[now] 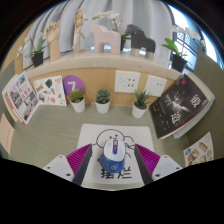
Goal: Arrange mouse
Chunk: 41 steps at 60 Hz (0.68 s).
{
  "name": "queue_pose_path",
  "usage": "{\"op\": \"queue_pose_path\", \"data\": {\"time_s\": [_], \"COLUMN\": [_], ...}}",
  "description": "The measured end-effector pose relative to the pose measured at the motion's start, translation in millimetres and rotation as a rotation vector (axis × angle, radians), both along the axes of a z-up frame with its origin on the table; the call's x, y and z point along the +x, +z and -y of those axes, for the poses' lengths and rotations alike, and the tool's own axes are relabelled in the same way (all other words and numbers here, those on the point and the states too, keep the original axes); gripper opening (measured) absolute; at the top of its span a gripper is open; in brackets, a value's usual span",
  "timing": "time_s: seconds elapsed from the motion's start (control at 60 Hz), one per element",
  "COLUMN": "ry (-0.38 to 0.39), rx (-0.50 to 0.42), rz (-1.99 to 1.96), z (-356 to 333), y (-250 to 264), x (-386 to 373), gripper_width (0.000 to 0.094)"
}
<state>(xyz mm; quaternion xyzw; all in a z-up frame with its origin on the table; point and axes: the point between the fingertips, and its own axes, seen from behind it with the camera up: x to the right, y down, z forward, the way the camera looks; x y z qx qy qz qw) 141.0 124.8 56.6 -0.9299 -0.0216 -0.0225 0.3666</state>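
Observation:
A white and blue mouse (113,151) with a red wheel lies on a white sheet (100,130) that bears a drawn outline and printed characters. The sheet lies on the grey-green table. The mouse stands between the fingers of my gripper (113,160). The magenta pads (84,160) sit on either side of it with a narrow gap at each side. The gripper is open, and the mouse rests on the sheet.
Three small potted plants (103,98) stand in a row just beyond the sheet. A dark magazine (180,105) lies to the right and picture booklets (20,97) to the left. A shelf with wooden animal figures (105,38) runs along the back.

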Motion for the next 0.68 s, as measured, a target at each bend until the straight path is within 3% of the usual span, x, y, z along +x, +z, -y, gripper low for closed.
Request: {"op": "queue_pose_path", "data": {"time_s": [0.2,0.35,0.683], "ry": [-0.084,-0.115,-0.069], "rx": [0.191,0.291,0.292], "rz": [-0.034,-0.049,-0.015], "z": [49.5,105.7,221.6], "y": [115.6,168.8,185.4], "x": [-24.1,-46.8,-109.0], "gripper_width": [0.0847,0.0844,0.0843]}}
